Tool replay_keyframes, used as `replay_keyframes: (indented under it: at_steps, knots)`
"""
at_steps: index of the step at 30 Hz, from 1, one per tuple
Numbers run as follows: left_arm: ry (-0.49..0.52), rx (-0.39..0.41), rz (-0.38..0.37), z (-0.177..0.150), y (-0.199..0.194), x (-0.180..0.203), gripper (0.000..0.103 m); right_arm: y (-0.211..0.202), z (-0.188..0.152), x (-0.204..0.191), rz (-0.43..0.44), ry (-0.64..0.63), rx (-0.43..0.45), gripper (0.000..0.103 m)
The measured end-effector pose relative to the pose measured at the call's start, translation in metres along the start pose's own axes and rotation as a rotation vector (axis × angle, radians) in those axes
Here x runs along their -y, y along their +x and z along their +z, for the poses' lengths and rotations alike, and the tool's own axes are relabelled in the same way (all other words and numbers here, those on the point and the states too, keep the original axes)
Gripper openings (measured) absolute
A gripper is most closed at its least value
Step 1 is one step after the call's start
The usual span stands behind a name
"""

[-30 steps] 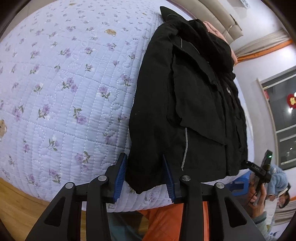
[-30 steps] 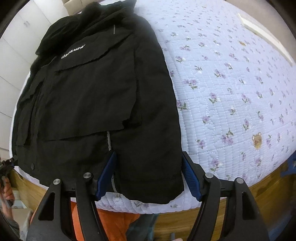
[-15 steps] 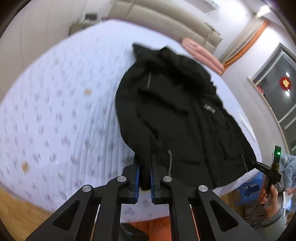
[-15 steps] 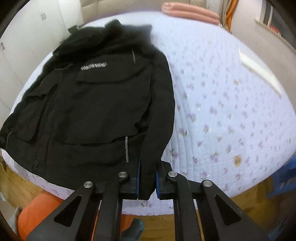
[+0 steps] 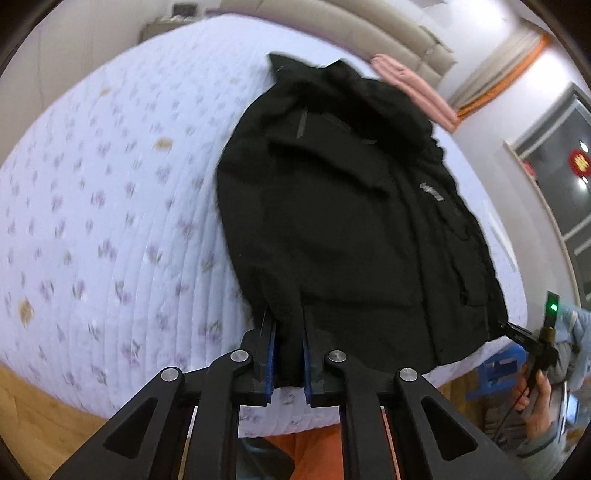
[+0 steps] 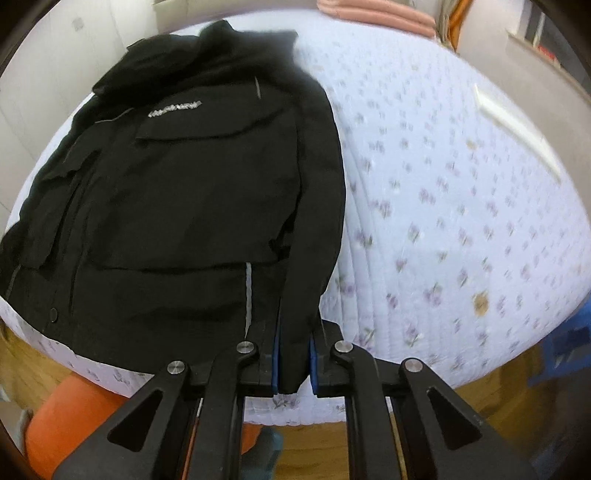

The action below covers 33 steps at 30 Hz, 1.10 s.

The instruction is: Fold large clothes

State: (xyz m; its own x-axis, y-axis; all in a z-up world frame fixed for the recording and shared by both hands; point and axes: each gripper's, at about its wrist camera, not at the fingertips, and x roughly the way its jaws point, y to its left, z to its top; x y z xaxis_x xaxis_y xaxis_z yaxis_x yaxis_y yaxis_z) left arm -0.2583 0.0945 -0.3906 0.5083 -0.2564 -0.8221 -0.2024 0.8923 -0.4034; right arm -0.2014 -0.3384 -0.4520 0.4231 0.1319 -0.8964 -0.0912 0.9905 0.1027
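The left tool point(image 5: 289, 354) and the right tool point(image 6: 294, 363) each point steeply down toward 12 o'clock, blue pads clamped on black fabric.

Black jacket point(image 5: 343, 221) w/ silver logo; lilac-floral pale-blue quilt point(image 5: 110, 206); pink pillow point(image 5: 413, 88).

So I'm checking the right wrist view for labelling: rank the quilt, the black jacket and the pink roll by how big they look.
1. quilt
2. jacket, nearly as big; it lies nearer the camera, so that's unsure
3. pink roll, smallest; it is far off and cut by the frame
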Motion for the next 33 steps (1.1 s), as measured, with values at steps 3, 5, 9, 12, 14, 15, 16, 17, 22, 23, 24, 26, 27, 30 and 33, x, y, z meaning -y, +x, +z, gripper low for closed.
replay_keyframes:
  at_steps: [3,5,9,12,14,15,16,17,22,23,24,26,27,30,33]
  knots:
    - [-0.057,-0.052,-0.004,-0.003,0.015,-0.009,0.02,0.005,0.0,-0.001,0.004,0.004,-0.018,0.025]
    - [-0.073,-0.072,0.025,-0.008,0.025,-0.011,0.02,0.007,-0.001,0.0,0.006,-0.003,-0.039,0.04]
    - [-0.09,-0.039,0.006,-0.01,0.022,-0.014,0.011,0.011,-0.009,0.004,0.031,0.003,-0.043,0.038]
    - [-0.025,0.052,0.007,-0.007,-0.004,0.002,0.007,0.001,-0.011,0.013,0.067,0.046,-0.004,0.013]
    - [0.001,0.111,-0.009,0.003,-0.027,0.015,0.007,-0.014,-0.008,0.014,0.066,0.052,0.042,0.011]
    - [0.008,0.131,-0.018,0.008,-0.035,0.02,0.007,-0.023,-0.006,0.014,0.066,0.051,0.064,0.011]
    - [0.021,0.16,-0.024,0.015,-0.045,0.027,0.007,-0.033,-0.004,0.015,0.065,0.045,0.084,0.011]
    - [0.039,0.197,-0.025,0.026,-0.058,0.036,0.007,-0.042,0.001,0.014,0.06,0.037,0.105,0.01]
    - [0.07,0.267,-0.048,0.065,-0.074,0.052,0.007,-0.075,0.036,0.017,0.029,-0.003,0.197,0.01]
    - [0.064,0.27,-0.062,0.073,-0.068,0.051,0.007,-0.076,0.044,0.017,0.025,-0.01,0.203,0.01]
    - [0.059,0.267,-0.067,0.079,-0.062,0.048,0.007,-0.075,0.049,0.016,0.024,-0.015,0.206,0.01]
    - [0.048,0.241,-0.057,0.091,-0.039,0.044,0.007,-0.065,0.063,0.019,0.047,-0.016,0.198,0.01]
    - [0.032,0.208,-0.051,0.097,-0.02,0.037,0.007,-0.057,0.069,0.022,0.067,-0.006,0.185,0.01]
    - [-0.02,0.156,-0.059,0.11,0.017,0.032,0.007,-0.027,0.085,0.021,0.079,-0.011,0.129,0.01]
    - [-0.048,0.098,-0.028,0.13,0.039,0.035,0.007,0.001,0.105,0.012,0.075,-0.027,0.04,0.01]
